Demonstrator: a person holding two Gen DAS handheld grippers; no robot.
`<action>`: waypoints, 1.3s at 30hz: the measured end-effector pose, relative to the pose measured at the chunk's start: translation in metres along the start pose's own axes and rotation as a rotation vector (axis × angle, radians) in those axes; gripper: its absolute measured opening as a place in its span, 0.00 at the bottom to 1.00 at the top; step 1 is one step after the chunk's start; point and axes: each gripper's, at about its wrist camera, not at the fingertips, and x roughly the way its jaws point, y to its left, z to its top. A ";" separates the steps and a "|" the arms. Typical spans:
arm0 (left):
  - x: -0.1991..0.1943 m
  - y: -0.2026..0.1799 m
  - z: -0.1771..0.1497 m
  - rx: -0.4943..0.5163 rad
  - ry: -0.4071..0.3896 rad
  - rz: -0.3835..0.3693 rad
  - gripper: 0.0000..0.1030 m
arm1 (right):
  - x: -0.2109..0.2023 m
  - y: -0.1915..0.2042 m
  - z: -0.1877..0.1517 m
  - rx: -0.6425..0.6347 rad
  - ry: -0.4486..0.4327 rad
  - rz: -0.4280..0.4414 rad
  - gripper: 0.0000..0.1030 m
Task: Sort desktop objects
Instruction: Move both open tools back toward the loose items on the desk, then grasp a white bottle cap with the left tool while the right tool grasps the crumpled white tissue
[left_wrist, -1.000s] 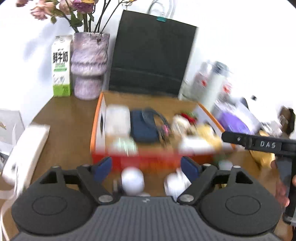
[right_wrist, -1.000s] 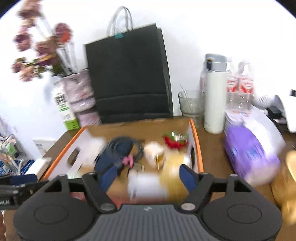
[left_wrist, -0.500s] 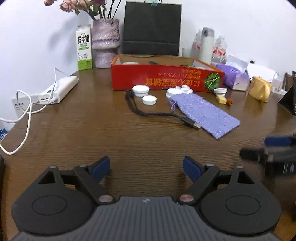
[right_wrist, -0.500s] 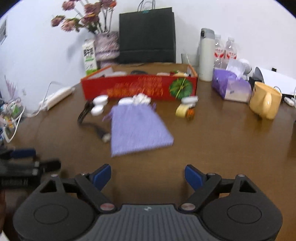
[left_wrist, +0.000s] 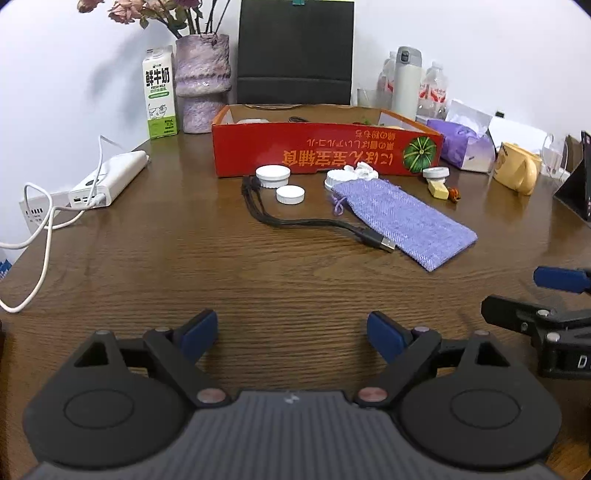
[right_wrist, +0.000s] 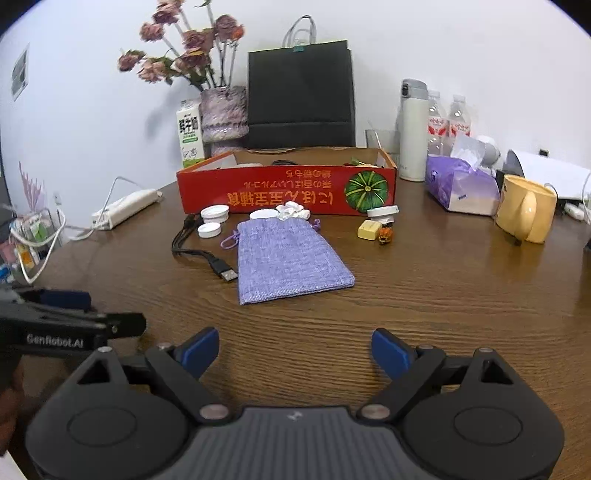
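A red cardboard box (left_wrist: 325, 155) with several items inside stands at the far middle of the brown table. In front of it lie a purple cloth pouch (left_wrist: 402, 221), a black USB cable (left_wrist: 295, 221), two white lids (left_wrist: 273, 173), a small white-capped jar (left_wrist: 436, 172), a yellow block (left_wrist: 437, 190) and a tiny orange piece (left_wrist: 454, 192). My left gripper (left_wrist: 291, 326) is open and empty, low over bare table well short of these things. My right gripper (right_wrist: 294, 345) is likewise open and empty, with the pouch (right_wrist: 284, 258) ahead of it.
A milk carton (left_wrist: 159, 99), a vase of flowers (left_wrist: 203, 92) and a black paper bag (left_wrist: 295, 55) stand behind the box. A white power bank (left_wrist: 110, 177) with a cable lies at left. A thermos (right_wrist: 413, 129), a tissue pack (right_wrist: 458, 188) and a yellow mug (right_wrist: 524, 208) stand at right.
Both grippers have pulled back from just over the red box to the near side of the table and sunk lower. Their jaws have stayed wide and empty.
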 end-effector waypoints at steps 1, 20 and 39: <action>0.000 -0.001 0.000 0.004 0.001 0.002 0.88 | -0.001 0.002 0.000 -0.011 -0.007 -0.005 0.87; 0.010 0.014 0.025 -0.059 -0.009 -0.117 0.85 | 0.008 -0.008 0.016 0.024 0.046 -0.021 0.86; 0.134 0.014 0.114 0.041 0.020 -0.134 0.07 | 0.209 -0.035 0.152 0.125 0.175 0.129 0.41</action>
